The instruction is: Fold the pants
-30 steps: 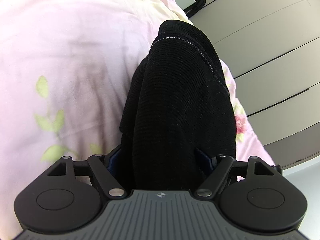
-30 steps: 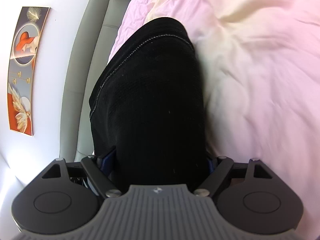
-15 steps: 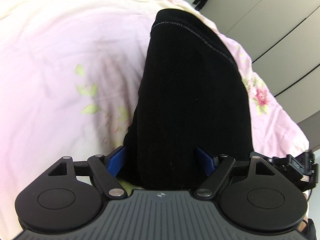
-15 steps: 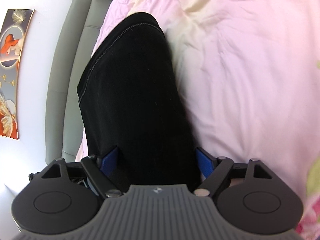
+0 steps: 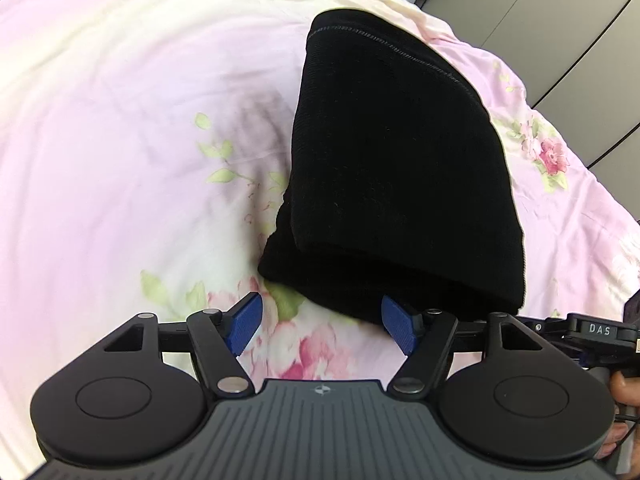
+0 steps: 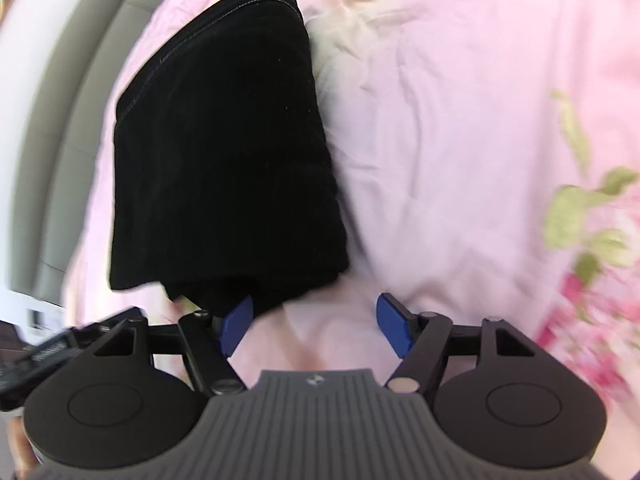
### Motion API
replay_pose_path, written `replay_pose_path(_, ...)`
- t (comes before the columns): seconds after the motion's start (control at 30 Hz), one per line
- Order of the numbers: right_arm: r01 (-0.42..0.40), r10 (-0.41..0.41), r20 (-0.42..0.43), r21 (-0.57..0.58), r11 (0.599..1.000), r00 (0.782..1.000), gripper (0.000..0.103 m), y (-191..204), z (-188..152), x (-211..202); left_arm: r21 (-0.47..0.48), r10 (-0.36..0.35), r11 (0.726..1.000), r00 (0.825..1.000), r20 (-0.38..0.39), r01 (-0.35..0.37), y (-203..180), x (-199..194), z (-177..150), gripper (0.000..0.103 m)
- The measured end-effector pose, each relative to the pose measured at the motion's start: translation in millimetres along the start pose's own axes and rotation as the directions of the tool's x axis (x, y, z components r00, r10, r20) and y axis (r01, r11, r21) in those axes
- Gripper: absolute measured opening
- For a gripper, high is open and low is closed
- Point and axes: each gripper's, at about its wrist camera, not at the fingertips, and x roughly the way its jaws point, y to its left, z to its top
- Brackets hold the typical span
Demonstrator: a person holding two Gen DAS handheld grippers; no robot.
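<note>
**Both grippers stand off the folded pants, jaws parted and empty**

Left gripper (image 5: 320, 330) hangs over the floral bedspread (image 5: 120, 160) with its blue pads (image 5: 244, 326) set apart and only the pink flower print showing in the gap between them. Its jaws have just been closing a little, yet nothing is gripped: the near fold of the black pants (image 5: 396, 168) lies just beyond the right-hand pad, which overlaps the cloth's edge in the view; whether it touches I cannot tell. At the right edge of this view the other gripper's black frame and a few fingers of the person's hand (image 5: 624, 396) show.

Right gripper (image 6: 316, 322) is likewise parted over bare pink spread (image 6: 460, 160), its jaws having just narrowed somewhat, with nothing between them. Its left-hand blue pad (image 6: 236, 326) sits at the near corner of the pants (image 6: 216, 160); contact cannot be judged, as this view is blurred.

The pants lie as a folded black bundle on the bed, several layers stacked, a stitched hem running along the far end. In the right wrist view they sit close to the bed's left edge, beside a grey padded headboard (image 6: 64, 120). In the left wrist view grey cabinet panels (image 5: 560, 20) stand past the bed's far right corner.
</note>
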Motion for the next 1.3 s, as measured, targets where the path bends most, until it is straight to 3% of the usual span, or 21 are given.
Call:
replay_pose_path(0.1,0.069,-0.068,0.034,-0.044,0.997,0.997,0.080,19,-15,-17,-0.007,0.028,1.000,0.999,0.025,-0.028,-10,-17,-10,0.091)
replay_pose_path(0.17,0.094,-0.089,0.083,-0.058,0.994,0.993,0.086,26,-29,-36,0.003,0.070,0.998,0.997,0.043,-0.071,-18,-31,-17,0.091)
replay_pose_path(0.37,0.092,-0.076,0.171,-0.087,0.992,0.982,0.092,42,-58,-69,0.023,0.117,0.993,0.988,0.105,-0.120,-43,-68,-34,0.096)
replay_pose_path(0.5,0.185,-0.154,0.216,-0.134,0.973,0.964,0.095,71,-74,-91,0.038,0.151,0.986,0.975,0.165,-0.160,-57,-90,-44,0.097)
replay_pose_path(0.6,0.255,-0.182,0.316,-0.210,0.944,0.931,0.098,102,-89,-114,0.045,0.139,0.987,0.969,0.203,-0.152,-68,-103,-49,0.100)
replay_pose_path(0.73,0.396,-0.255,0.438,-0.268,0.878,0.862,0.098,143,-109,-138,0.057,0.148,0.985,0.970,0.192,-0.161,-83,-116,-50,0.101)
replay_pose_path(0.83,0.444,-0.265,0.492,-0.291,0.848,0.829,0.098,164,-123,-150,0.068,0.219,0.968,0.948,0.233,-0.240,-97,-128,-53,0.101)
replay_pose_path(0.97,0.477,-0.284,0.529,-0.271,0.836,0.799,0.098,173,-134,-158,0.086,0.252,0.954,0.922,0.295,-0.289,-108,-143,-58,0.101)
replay_pose_path(1.13,0.472,-0.281,0.533,-0.265,0.841,0.799,0.098,170,-142,-164,0.099,0.268,0.945,0.910,0.316,-0.312,-114,-150,-64,0.101)
replay_pose_path(1.3,0.474,-0.281,0.537,-0.261,0.841,0.795,0.098,169,-144,-166,0.092,0.260,0.949,0.912,0.318,-0.302,-114,-149,-67,0.101)
